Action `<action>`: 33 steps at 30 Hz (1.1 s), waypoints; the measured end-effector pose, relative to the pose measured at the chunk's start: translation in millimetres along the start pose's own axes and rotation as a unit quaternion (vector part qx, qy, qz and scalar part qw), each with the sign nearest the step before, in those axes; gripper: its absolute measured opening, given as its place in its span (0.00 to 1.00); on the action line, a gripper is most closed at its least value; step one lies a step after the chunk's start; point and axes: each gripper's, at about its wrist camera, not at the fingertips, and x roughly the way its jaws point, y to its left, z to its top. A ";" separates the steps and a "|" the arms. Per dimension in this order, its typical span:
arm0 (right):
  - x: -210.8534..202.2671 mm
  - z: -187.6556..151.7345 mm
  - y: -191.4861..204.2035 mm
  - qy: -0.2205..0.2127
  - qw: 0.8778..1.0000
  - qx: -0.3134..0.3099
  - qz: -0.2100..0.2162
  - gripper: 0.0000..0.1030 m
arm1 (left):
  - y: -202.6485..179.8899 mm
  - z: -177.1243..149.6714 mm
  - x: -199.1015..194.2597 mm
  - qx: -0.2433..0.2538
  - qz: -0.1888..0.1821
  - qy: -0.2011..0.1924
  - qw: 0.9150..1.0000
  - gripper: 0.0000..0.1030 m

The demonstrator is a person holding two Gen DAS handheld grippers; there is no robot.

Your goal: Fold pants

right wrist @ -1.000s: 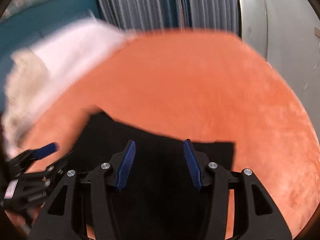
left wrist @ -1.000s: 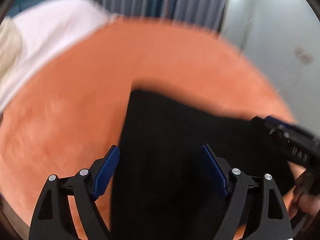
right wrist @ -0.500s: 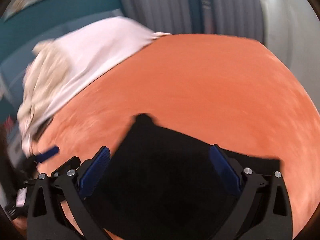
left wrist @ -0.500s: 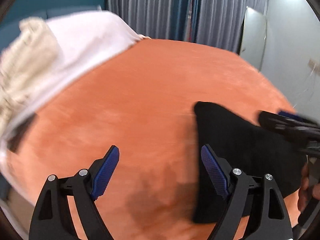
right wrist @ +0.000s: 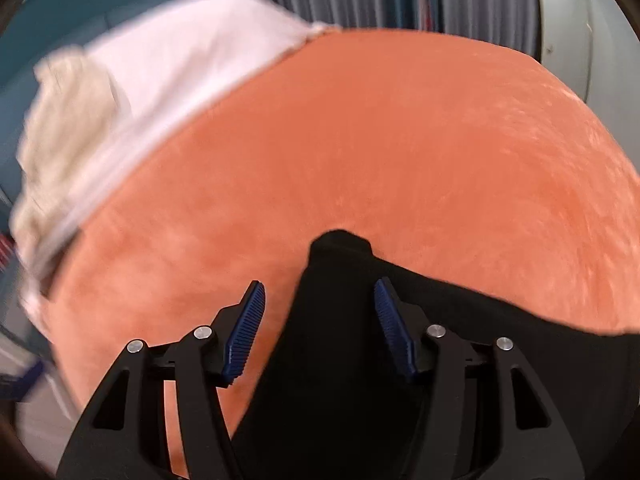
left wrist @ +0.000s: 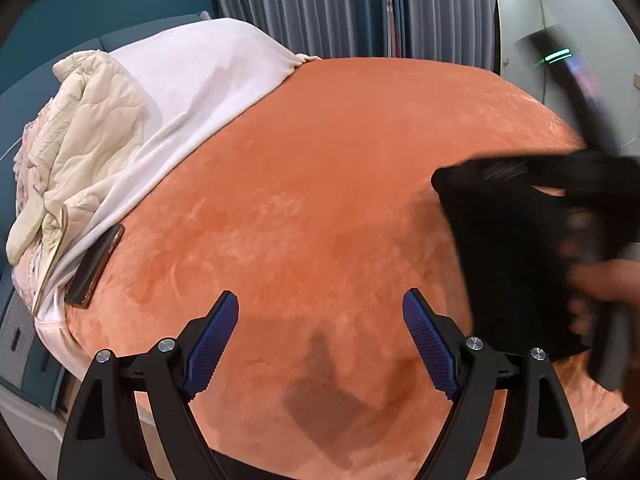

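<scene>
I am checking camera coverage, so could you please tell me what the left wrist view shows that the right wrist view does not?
Only the left wrist view shows the phone at the sheet's edge, the person's hand beside the pants, and the left tool, open over bare blanket. Only the right wrist view shows the right tool, its jaws just closing, with the black pants lying between its pads. Both show the pants, the orange blanket, the white sheet, the cream quilt and the curtains.
</scene>
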 end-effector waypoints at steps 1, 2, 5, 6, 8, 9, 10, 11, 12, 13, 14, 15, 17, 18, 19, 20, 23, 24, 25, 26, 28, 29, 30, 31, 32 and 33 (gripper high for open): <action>-23.0 -8.2 -6.3 -0.023 1.000 0.007 -0.002 0.53 | -0.7 -0.6 0.1 0.000 0.000 0.003 1.000 0.79; -34.1 -12.6 -8.5 -0.034 0.999 0.011 -0.009 0.53 | -1.3 -2.4 1.5 0.001 -0.001 0.007 1.000 0.79; -76.6 -46.0 -41.2 -0.052 0.997 0.037 -0.040 0.53 | -6.9 -6.8 4.8 0.006 -0.005 0.015 1.000 0.79; -85.3 -53.4 -50.1 -0.054 0.996 0.044 -0.049 0.53 | -10.5 -8.3 5.5 0.008 -0.008 0.018 1.000 0.79; -105.8 -73.5 -74.8 -0.059 0.993 0.064 -0.082 0.54 | -17.8 -10.6 4.3 0.015 -0.011 0.019 1.000 0.79; -118.3 -85.2 -89.7 -0.061 0.990 0.075 -0.102 0.54 | -21.5 -11.9 2.8 0.019 -0.013 0.019 1.000 0.79; -130.0 -95.5 -102.9 -0.066 0.987 0.088 -0.118 0.54 | -25.5 -13.2 1.8 0.023 -0.015 0.019 0.999 0.79; -139.6 -102.3 -111.4 -0.071 0.985 0.098 -0.124 0.54 | -31.9 -14.4 0.3 0.029 -0.018 0.020 0.999 0.79; -150.8 -111.6 -121.7 -0.078 0.982 0.111 -0.130 0.54 | -37.4 -15.5 -1.5 0.034 -0.020 0.019 0.999 0.79; -162.9 -121.4 -132.9 -0.086 0.979 0.122 -0.137 0.54 | -41.1 -16.2 -3.4 0.038 -0.022 0.019 0.999 0.79; -174.4 -131.1 -144.2 -0.091 0.977 0.129 -0.145 0.55 | -46.4 -16.9 -6.1 0.042 -0.029 0.019 0.998 0.79; -182.6 -139.3 -150.8 -0.094 0.975 0.132 -0.153 0.55 | -50.8 -17.1 -8.2 0.042 -0.040 0.021 0.998 0.79; -197.7 -160.3 -170.2 -0.095 0.972 0.134 -0.168 0.55 | -57.6 -16.6 -11.9 0.034 -0.064 0.027 0.997 0.79; -202.9 -173.1 -179.0 -0.094 0.972 0.134 -0.171 0.55 | -60.8 -16.0 -13.6 0.028 -0.078 0.029 0.996 0.81; -204.1 -181.7 -183.0 -0.093 0.971 0.136 -0.171 0.55 | -64.5 -15.4 -14.1 0.023 -0.091 0.031 0.995 0.83; -205.9 -193.1 -189.9 -0.088 0.972 0.137 -0.170 0.55 | -70.2 -14.8 -13.6 0.017 -0.101 0.037 0.994 0.84; -199.6 -211.8 -190.4 -0.080 0.976 0.128 -0.158 0.55 | -87.8 -14.1 -7.8 0.016 -0.107 0.049 0.993 0.84; -196.8 -213.1 -188.2 -0.078 0.978 0.121 -0.149 0.55 | -93.8 -14.2 -5.6 0.017 -0.103 0.051 0.993 0.84; -193.3 -212.1 -183.5 -0.076 0.981 0.110 -0.137 0.55 | -97.6 -14.6 -4.3 0.016 -0.101 0.052 0.993 0.84; -189.5 -210.3 -178.3 -0.076 0.983 0.100 -0.130 0.54 | -102.3 -15.1 -2.8 0.016 -0.097 0.051 0.994 0.84; -183.9 -203.7 -167.8 -0.077 0.987 0.074 -0.117 0.54 | -107.6 -15.7 0.6 0.017 -0.091 0.053 0.994 0.84; -177.9 -197.7 -162.1 -0.076 0.989 0.062 -0.111 0.54 | -109.4 -16.1 3.8 0.017 -0.084 0.056 0.995 0.84; -172.5 -193.3 -158.1 -0.074 0.990 0.053 -0.105 0.54 | -110.1 -16.1 6.4 0.016 -0.080 0.060 0.995 0.84; -163.9 -186.5 -154.6 -0.067 0.992 0.043 -0.099 0.53 | -111.0 -16.7 8.6 0.014 -0.077 0.063 0.995 0.84; -156.8 -181.7 -153.4 -0.061 0.993 0.038 -0.096 0.45 | -110.5 -16.9 11.3 0.008 -0.077 0.067 0.995 0.84; -148.7 -177.1 -153.2 -0.051 0.994 0.034 -0.091 0.39 | -109.9 -16.8 13.1 0.004 -0.078 0.070 0.994 0.85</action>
